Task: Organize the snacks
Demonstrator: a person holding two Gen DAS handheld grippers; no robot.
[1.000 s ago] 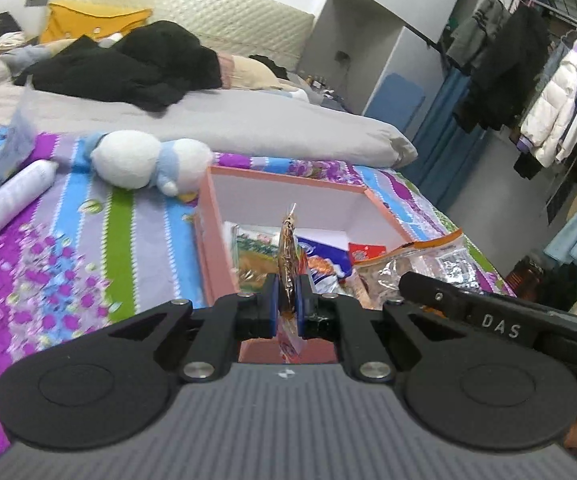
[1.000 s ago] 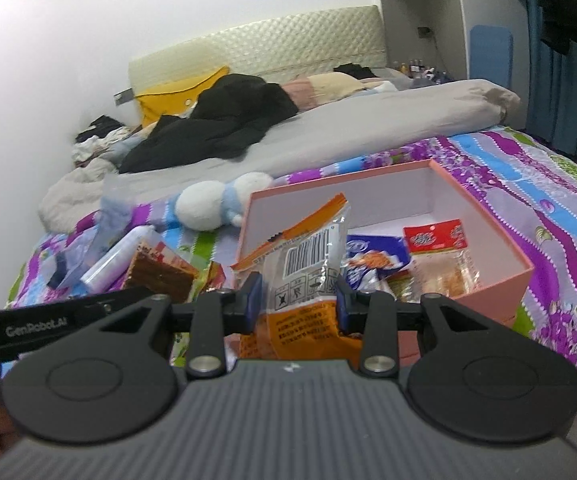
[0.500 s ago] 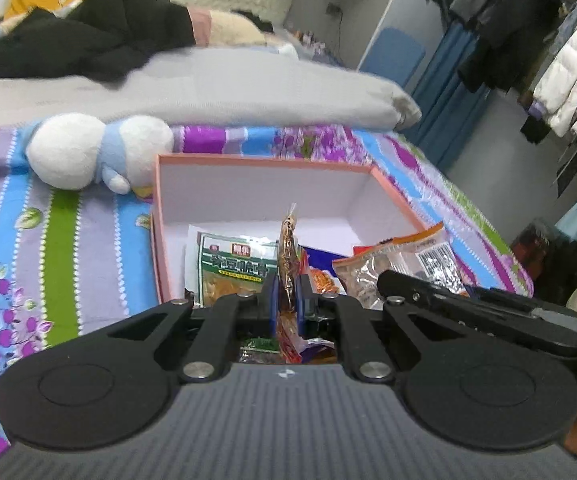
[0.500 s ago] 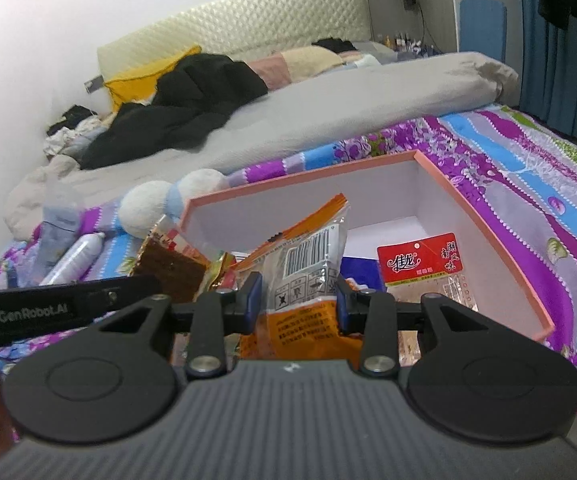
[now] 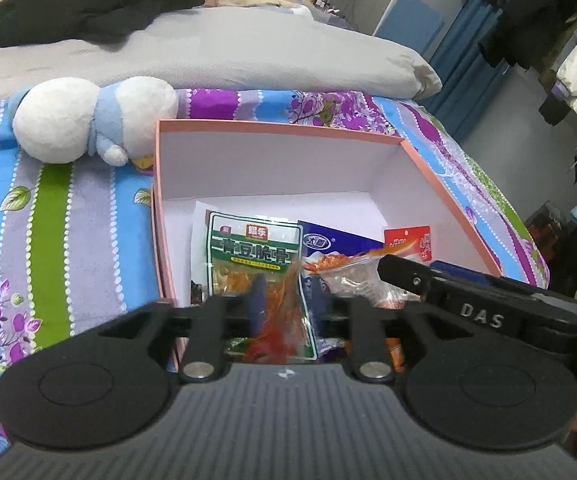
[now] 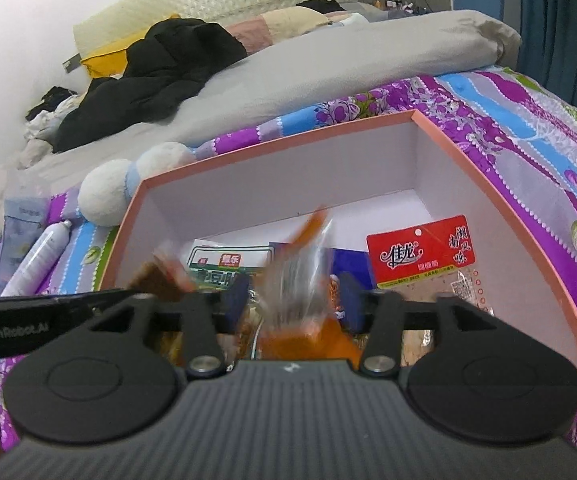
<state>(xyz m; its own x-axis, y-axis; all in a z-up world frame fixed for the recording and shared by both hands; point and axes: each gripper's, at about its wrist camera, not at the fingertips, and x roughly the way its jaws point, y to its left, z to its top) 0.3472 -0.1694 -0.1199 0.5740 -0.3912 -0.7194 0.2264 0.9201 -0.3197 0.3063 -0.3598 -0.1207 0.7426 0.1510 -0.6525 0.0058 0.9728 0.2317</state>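
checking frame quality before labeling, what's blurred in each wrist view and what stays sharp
Left wrist view: the orange packet between the opening left gripper jaws is motion-smeared; the green snack packet and pink box rim stay sharp. Right wrist view: the clear-and-orange packet between the opening right gripper jaws is streaked; the red packet reads crisply. Both views bend at the edges.

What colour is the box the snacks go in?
The box is salmon pink outside and along its rim, white inside. The left wrist view shows it best.
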